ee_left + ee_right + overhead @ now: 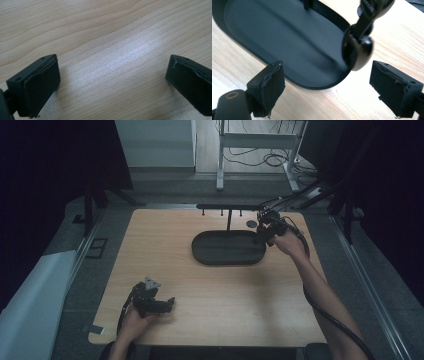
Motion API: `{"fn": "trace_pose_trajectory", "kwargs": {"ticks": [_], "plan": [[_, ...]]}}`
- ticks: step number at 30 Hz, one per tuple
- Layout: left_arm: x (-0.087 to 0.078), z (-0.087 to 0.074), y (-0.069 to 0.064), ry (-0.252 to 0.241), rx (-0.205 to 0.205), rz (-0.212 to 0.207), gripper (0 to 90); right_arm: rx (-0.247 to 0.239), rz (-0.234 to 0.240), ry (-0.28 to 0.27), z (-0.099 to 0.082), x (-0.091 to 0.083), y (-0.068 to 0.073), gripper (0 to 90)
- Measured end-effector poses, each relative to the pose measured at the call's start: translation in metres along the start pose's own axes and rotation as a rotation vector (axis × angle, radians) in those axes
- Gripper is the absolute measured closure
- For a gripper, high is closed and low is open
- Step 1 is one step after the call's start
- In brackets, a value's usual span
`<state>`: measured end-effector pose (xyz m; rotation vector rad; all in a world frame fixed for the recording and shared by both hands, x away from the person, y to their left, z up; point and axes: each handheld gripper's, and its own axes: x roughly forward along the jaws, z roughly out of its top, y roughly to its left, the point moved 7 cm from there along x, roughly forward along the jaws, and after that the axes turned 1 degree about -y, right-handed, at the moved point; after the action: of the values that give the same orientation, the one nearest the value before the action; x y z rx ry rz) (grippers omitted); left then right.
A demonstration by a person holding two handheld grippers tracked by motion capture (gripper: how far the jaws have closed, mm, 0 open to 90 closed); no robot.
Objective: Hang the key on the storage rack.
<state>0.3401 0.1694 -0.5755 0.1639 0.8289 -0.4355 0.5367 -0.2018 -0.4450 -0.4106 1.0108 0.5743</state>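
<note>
Dark spoon-like utensil [358,51], blurred, hangs over the right end of the black oval tray [200,254], just beyond the open, empty right gripper [327,85]. Left gripper [112,82] rests open on the wooden table [225,295].

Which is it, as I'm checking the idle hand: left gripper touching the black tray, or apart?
Apart. In the high view, bare wood lies between the left gripper and the black tray.
</note>
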Motion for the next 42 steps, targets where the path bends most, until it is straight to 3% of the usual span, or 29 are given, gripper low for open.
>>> {"fn": "trace_pose_trajectory", "kwargs": {"ticks": [22, 42], "plan": [[0.0, 0.0, 0.0, 0.002, 0.001, 0.0, 0.0, -0.074, 0.04, -0.057, -0.036, -0.028, 0.025, 7.9], [0.0, 0.0, 0.0, 0.002, 0.001, -0.001, 0.0, -0.088, 0.041, -0.087, -0.099, -0.037, 0.038, 4.0]]}}
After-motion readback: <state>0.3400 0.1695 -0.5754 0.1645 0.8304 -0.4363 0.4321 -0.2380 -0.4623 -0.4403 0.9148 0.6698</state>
